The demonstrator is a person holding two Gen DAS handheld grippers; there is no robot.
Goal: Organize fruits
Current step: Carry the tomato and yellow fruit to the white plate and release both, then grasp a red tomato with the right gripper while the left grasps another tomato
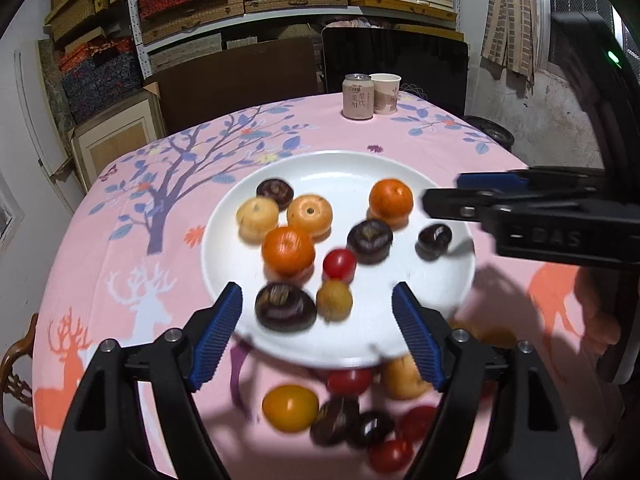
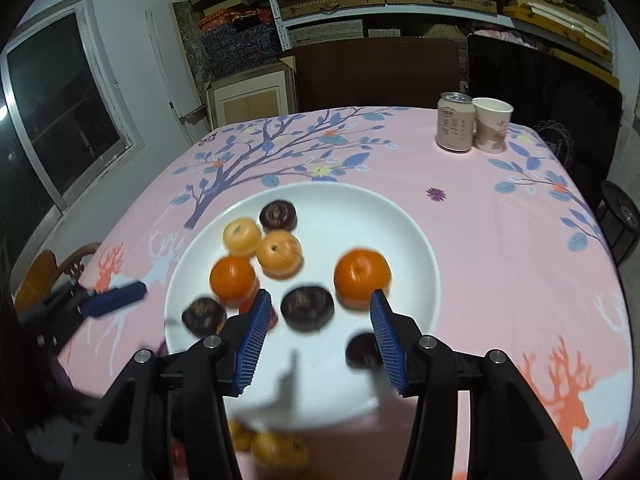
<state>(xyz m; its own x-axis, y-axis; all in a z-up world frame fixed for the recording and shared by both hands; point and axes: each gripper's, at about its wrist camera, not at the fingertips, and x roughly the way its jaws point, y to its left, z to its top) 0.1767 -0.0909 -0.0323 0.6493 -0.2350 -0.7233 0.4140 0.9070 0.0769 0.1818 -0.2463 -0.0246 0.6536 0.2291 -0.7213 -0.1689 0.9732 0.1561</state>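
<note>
Left wrist view: left gripper (image 1: 318,330) spread, holding nothing, over the plate (image 1: 440,280) of fruit; right gripper (image 2: 318,330) likewise released, nothing grasped

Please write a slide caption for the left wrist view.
Open left claw above white plate of mixed fruits.

Fruit crowds plate (image 1: 440,280) middle, far rim bare, can (image 1: 357,97) distant
</note>
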